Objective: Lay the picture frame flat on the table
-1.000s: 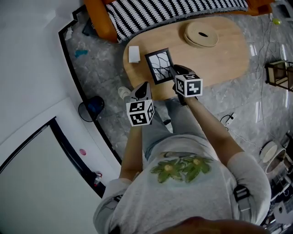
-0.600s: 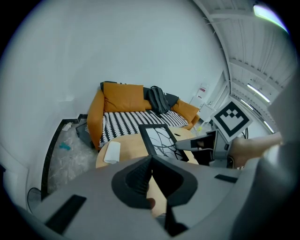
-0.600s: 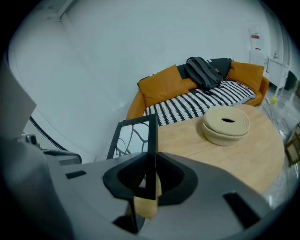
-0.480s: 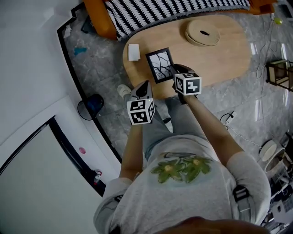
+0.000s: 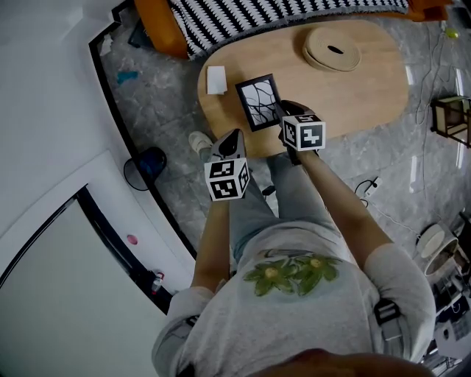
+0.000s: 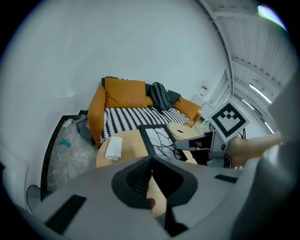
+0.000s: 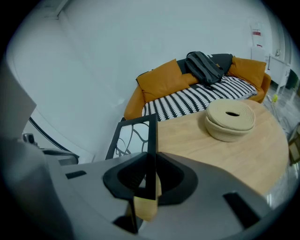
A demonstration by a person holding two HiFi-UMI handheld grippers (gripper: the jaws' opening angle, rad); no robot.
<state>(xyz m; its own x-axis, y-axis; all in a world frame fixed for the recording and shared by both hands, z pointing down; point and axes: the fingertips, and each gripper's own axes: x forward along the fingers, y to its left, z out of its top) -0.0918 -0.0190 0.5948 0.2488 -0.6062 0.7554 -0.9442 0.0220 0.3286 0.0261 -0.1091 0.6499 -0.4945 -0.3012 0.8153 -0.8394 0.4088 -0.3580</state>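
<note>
The black picture frame (image 5: pixel 259 101) with a white branch pattern stands upright on the oval wooden table (image 5: pixel 360 85), near its front-left part. My right gripper (image 5: pixel 285 112) is shut on the frame's right edge. In the right gripper view that edge (image 7: pixel 151 136) runs up between the closed jaws of my right gripper (image 7: pixel 151 164). My left gripper (image 5: pixel 234 138) hangs off the table's near edge, left of the frame. Its jaws meet with nothing between them. The left gripper view shows the left gripper (image 6: pixel 152 161), the frame (image 6: pixel 158 138) and the right gripper (image 6: pixel 194 144) beyond it.
A white folded cloth (image 5: pixel 216 79) lies left of the frame. A round woven lidded basket (image 5: pixel 333 48) sits at the table's far side. An orange sofa with a striped cover (image 5: pixel 280 13) stands behind the table. Cables and small items lie on the floor at right (image 5: pixel 449 118).
The right gripper keeps its hold on the frame's edge and the left gripper stays where it was. Only the head view has shifted slightly.
</note>
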